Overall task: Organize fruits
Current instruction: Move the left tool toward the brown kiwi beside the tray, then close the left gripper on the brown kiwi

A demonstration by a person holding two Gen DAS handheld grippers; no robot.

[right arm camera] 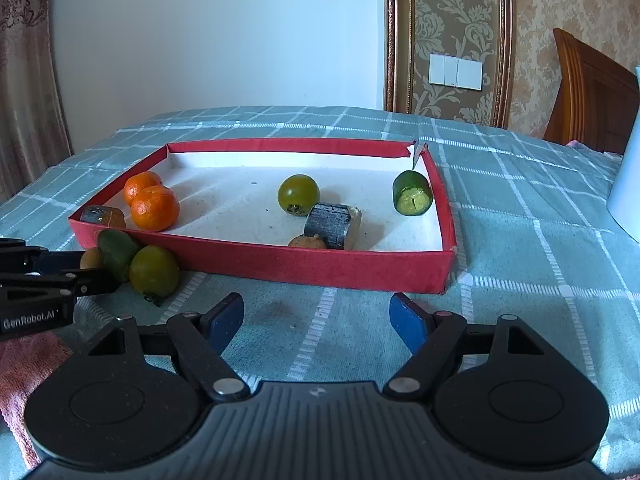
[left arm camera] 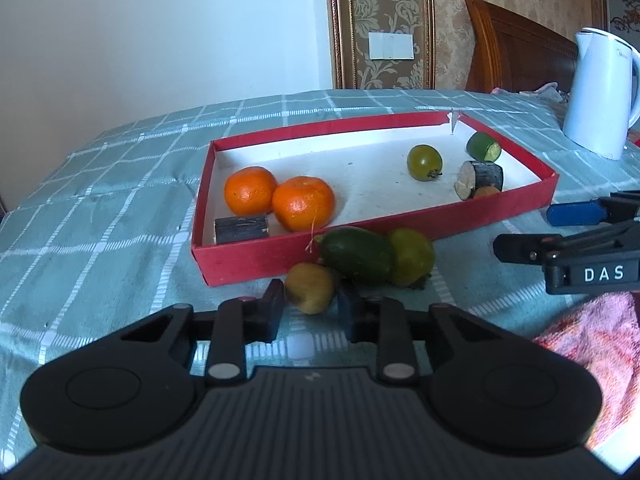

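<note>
A red tray (left arm camera: 280, 256) (right arm camera: 320, 268) on the checked cloth holds two oranges (left arm camera: 280, 200) (right arm camera: 154, 208), a green tomato (left arm camera: 424, 162) (right arm camera: 299, 194), a cut cucumber piece (left arm camera: 483, 146) (right arm camera: 413, 199) and dark cane pieces (left arm camera: 480, 178) (right arm camera: 332, 226). In front of the tray lie a small yellow-brown fruit (left arm camera: 310, 288) (right arm camera: 91, 258), a dark green cucumber piece (left arm camera: 356, 254) (right arm camera: 117, 252) and a yellow-green tomato (left arm camera: 412, 256) (right arm camera: 154, 276). My left gripper (left arm camera: 310, 308) has its fingers on either side of the yellow-brown fruit. My right gripper (right arm camera: 318, 320) is open and empty before the tray.
A white kettle (left arm camera: 596, 92) stands at the right behind the tray. A pink towel (left arm camera: 592, 344) (right arm camera: 28, 364) lies on the near table between the grippers. A wooden headboard (left arm camera: 516, 52) and a wall stand behind the table.
</note>
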